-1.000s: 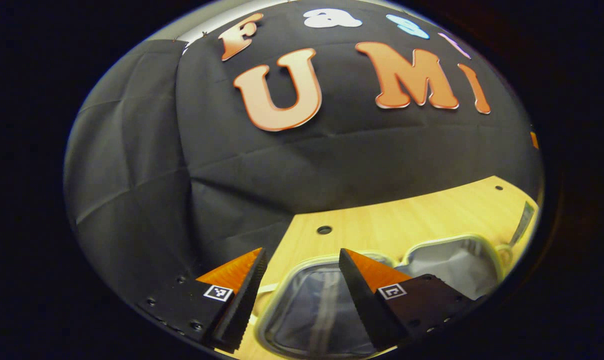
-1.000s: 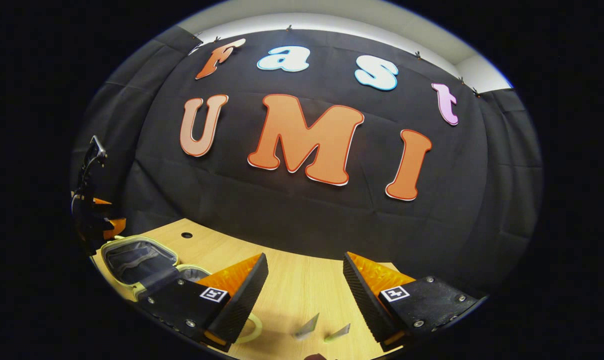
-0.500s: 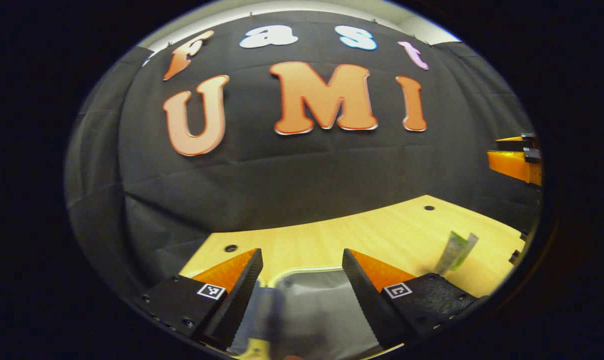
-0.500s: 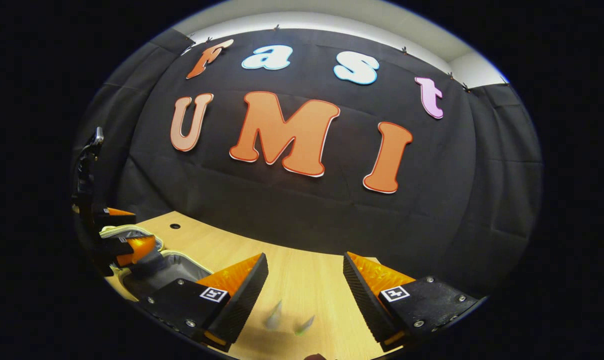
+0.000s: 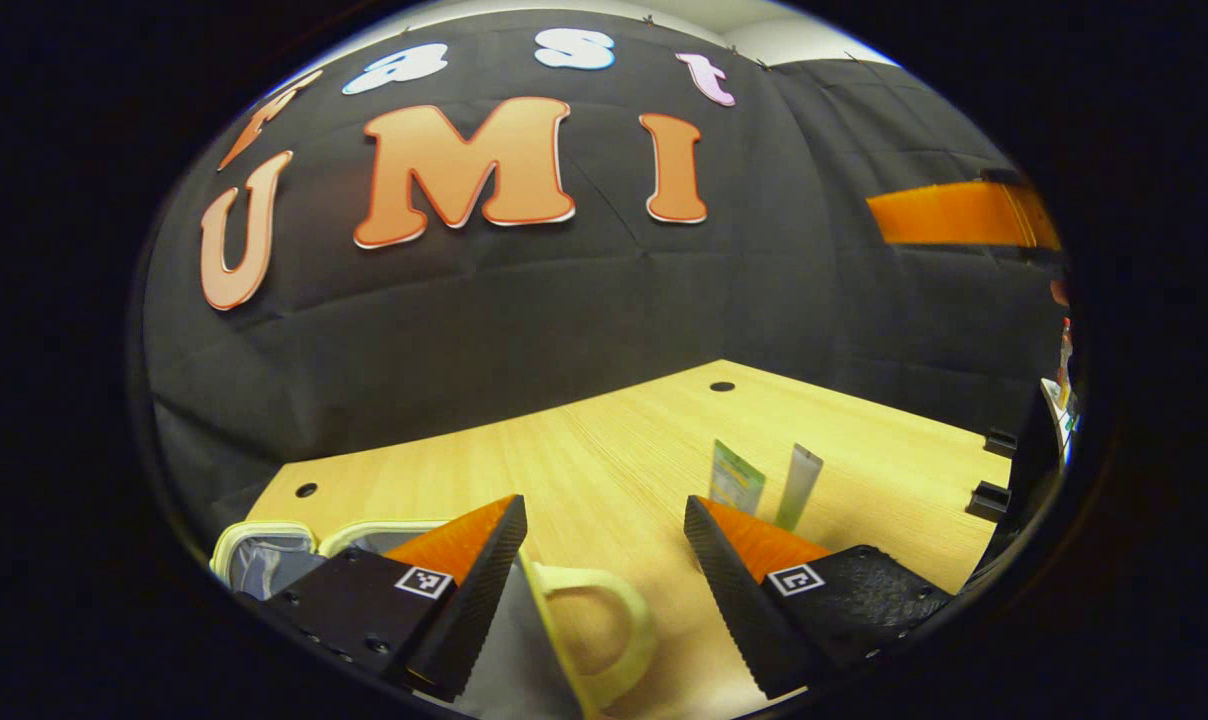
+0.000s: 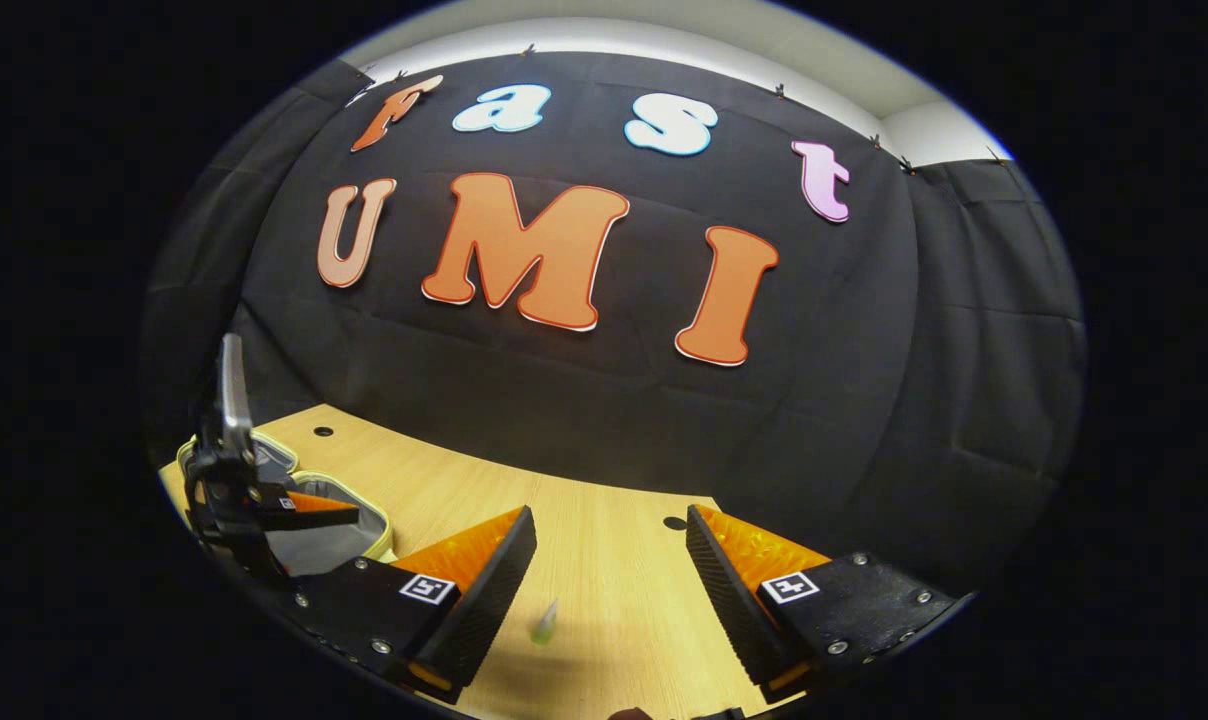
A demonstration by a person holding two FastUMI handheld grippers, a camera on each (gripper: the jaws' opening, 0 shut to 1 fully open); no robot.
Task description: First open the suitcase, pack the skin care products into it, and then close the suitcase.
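Left gripper view: two tubes, a green one and a pale one, stand upright side by side on the wooden table. The open suitcase, grey-lined, lies at lower left. Both the left gripper and right gripper have jaws apart, holding nothing.
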